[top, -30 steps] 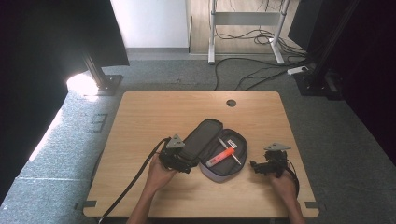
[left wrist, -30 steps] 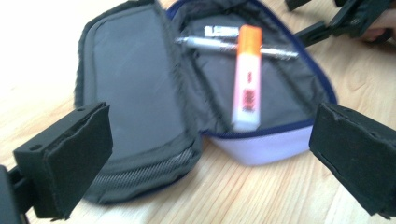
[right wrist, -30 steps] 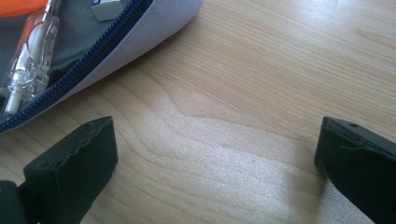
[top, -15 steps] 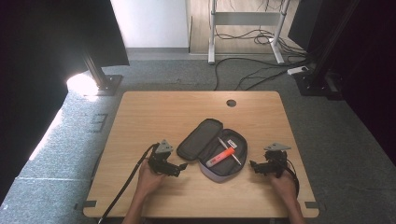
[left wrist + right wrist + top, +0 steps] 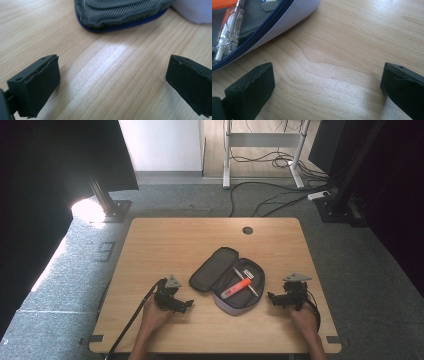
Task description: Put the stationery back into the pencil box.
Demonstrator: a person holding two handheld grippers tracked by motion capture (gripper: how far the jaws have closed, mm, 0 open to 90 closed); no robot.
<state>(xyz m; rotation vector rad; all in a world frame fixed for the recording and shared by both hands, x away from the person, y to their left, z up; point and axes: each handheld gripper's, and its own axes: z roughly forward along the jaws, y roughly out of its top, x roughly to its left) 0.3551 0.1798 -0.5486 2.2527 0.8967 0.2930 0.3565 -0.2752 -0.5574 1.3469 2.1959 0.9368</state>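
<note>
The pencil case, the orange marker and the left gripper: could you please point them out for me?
pencil case (image 5: 209, 270): high view, its open lid.
orange marker (image 5: 236, 288): high view, its middle.
left gripper (image 5: 188, 304): high view, between its jaws.

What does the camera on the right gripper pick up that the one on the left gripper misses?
Right gripper view alone: the case's light grey outer edge with blue zipper, and inside it a clear, orange-topped pen and a small white item. Left gripper view alone: the mesh-lined flap of the open pencil case. Both: bare wooden table between wide-open black jaws gripping nothing.
</note>
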